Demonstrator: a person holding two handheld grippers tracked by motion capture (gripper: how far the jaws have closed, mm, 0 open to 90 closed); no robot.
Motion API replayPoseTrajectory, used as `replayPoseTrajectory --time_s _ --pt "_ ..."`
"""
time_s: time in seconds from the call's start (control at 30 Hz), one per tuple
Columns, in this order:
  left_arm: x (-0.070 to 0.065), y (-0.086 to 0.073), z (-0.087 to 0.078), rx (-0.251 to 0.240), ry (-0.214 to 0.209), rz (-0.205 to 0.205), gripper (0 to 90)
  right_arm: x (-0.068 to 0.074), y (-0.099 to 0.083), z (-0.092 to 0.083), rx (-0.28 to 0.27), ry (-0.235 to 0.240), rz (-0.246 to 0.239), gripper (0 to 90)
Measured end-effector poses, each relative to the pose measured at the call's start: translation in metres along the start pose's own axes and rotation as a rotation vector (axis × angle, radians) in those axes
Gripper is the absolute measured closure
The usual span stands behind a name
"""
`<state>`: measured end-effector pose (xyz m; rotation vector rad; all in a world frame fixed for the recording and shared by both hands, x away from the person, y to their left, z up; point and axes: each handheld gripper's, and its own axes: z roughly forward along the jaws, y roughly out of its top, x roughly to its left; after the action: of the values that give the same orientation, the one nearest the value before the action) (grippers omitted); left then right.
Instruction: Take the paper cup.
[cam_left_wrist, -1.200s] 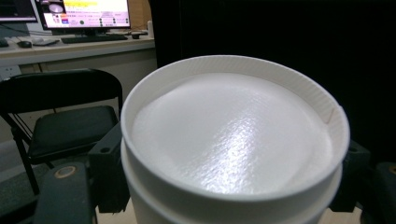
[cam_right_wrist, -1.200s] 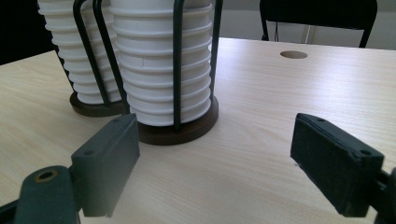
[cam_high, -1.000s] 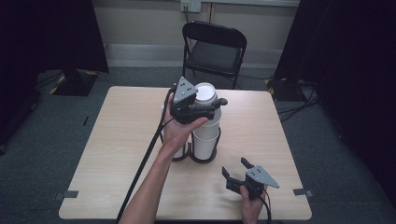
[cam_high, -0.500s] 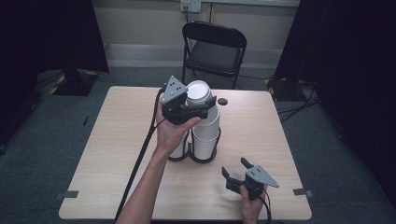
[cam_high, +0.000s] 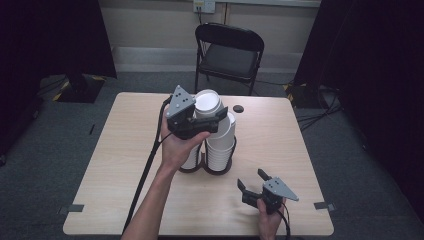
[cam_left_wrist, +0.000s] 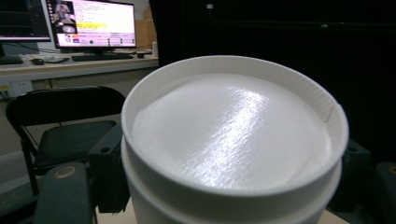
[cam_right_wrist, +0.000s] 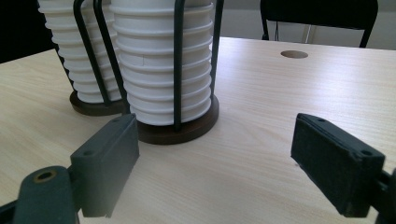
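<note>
Two stacks of white ribbed paper cups stand upside down in a black wire holder (cam_high: 216, 169) at the table's middle, the right stack (cam_high: 223, 142) (cam_right_wrist: 161, 70) beside the left stack (cam_high: 192, 159) (cam_right_wrist: 70, 51). My left gripper (cam_high: 207, 120) (cam_left_wrist: 231, 186) is shut on a white cup (cam_high: 207, 102) (cam_left_wrist: 233, 130), held bottom-up above the stacks; whether it touches the stack below is hidden by the hand. My right gripper (cam_high: 251, 179) (cam_right_wrist: 215, 154) rests near the table's front right, open, with nothing between its jaws, pointing at the holder.
A black folding chair (cam_high: 227, 55) stands behind the table. A round cable hole (cam_high: 238, 108) (cam_right_wrist: 294, 54) lies in the tabletop (cam_high: 120, 165) behind the stacks. A lit monitor (cam_left_wrist: 93, 21) sits on a desk far off. Dark curtains flank the room.
My left gripper has carried the cup a little to the left over the stacks. The right gripper has stayed where it was.
</note>
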<state>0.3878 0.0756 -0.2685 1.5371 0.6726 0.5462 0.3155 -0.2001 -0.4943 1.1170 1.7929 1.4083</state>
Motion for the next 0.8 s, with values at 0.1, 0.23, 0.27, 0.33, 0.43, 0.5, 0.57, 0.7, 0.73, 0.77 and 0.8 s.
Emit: replayPoseTrajectory --time_s 0.1,0.23,0.27,0.33,0.43,0.5,0.57,0.7,0.73,0.77,0.8 --pt "-0.001 -0.002 -0.006 0.005 -0.01 0.017 21.9 0.0 0.0 0.0 0.0 0.0 0.0 14.8" --pt "0.0 -0.006 -0.018 -0.011 -0.022 -0.007 21.9 0.0 0.0 0.0 -0.001 -0.002 -0.001 14.8" --pt "0.0 -0.006 -0.021 -0.016 -0.023 -0.012 22.0 0.0 0.0 0.0 -0.002 -0.002 -0.002 14.8" --pt "-0.002 -0.007 -0.025 -0.024 -0.028 -0.019 21.9 0.0 0.0 0.0 -0.002 0.0 -0.002 14.8" --pt "-0.004 -0.011 -0.032 -0.024 -0.04 -0.018 21.9 0.0 0.0 0.0 -0.003 -0.003 -0.002 14.8" --pt "-0.006 -0.015 -0.035 -0.026 -0.045 -0.028 21.9 0.0 0.0 0.0 -0.003 -0.002 -0.002 14.8" --pt "-0.006 -0.017 -0.037 -0.024 -0.045 -0.025 21.9 0.0 0.0 0.0 -0.003 -0.002 -0.002 14.8" --pt "-0.01 -0.026 -0.044 -0.038 -0.034 -0.04 22.0 0.0 0.0 0.0 0.0 -0.002 -0.003 14.7" --pt "-0.011 -0.028 -0.045 -0.03 -0.041 -0.035 22.0 0.0 0.0 0.0 0.0 -0.003 -0.004 14.7" --pt "-0.012 -0.031 -0.045 -0.028 -0.041 -0.035 22.0 0.0 0.0 0.0 0.0 -0.003 -0.005 14.8" --pt "-0.013 -0.034 -0.045 -0.019 -0.044 -0.033 22.0 0.001 0.0 0.0 0.0 0.0 -0.007 14.6"
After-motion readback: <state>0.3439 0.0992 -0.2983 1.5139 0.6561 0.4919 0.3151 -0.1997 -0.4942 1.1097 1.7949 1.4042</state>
